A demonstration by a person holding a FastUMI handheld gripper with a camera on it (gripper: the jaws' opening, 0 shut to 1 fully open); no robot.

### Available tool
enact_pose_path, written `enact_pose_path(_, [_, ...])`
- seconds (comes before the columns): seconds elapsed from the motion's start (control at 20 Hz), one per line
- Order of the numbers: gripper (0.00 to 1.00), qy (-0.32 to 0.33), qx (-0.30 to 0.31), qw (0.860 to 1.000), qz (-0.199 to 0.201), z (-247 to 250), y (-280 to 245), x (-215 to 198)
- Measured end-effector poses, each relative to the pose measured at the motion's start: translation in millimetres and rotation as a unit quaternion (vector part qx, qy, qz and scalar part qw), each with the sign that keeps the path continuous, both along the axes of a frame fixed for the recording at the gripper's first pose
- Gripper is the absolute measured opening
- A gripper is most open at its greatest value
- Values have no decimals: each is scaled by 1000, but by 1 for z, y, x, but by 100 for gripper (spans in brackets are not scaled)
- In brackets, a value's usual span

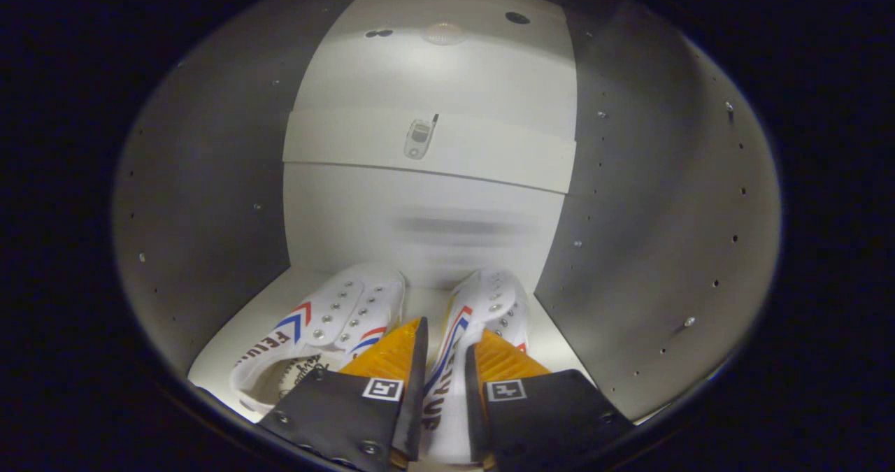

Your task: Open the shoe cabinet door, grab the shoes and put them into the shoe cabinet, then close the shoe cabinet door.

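Observation:
I am looking into the open shoe cabinet (210, 199). Two white canvas shoes with red and blue stripes lie side by side on its pale floor (238, 339), toes toward the back wall. The left shoe (328, 325) sits just ahead of my left finger, apart from it. My gripper (446, 349) is shut on the inner side wall of the right shoe (489, 304); that wall stands pinched between the two fingers. The right shoe's heel is hidden under the fingers.
A white shelf (489, 157) crosses the cabinet above the shoes, with a small metal fitting (419, 138) on its front. Grey side walls (664, 234) with rows of peg holes close in left and right. The back wall (419, 227) stands just behind the toes.

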State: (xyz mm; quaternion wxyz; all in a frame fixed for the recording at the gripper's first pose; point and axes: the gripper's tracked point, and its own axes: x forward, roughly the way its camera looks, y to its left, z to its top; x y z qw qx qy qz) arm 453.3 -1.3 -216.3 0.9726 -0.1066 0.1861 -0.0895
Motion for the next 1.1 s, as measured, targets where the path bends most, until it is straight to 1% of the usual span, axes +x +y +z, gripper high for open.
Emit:
enact_pose_path(0.05, [35,1,2,1000,2,0,2,-1])
enact_pose_path(0.45, [45,-4,24,1000,-7,-1,4,-3])
enact_pose_path(0.6, [53,0,38,999,-9,-3,5,-6])
enact_pose_path(0.65, [59,3,43,999,-10,-4,6,-7])
enact_pose_path(0.75, [62,6,50,999,-6,-5,11,-9])
enact_pose_path(1.1, [71,5,63,998,-17,0,13,-14])
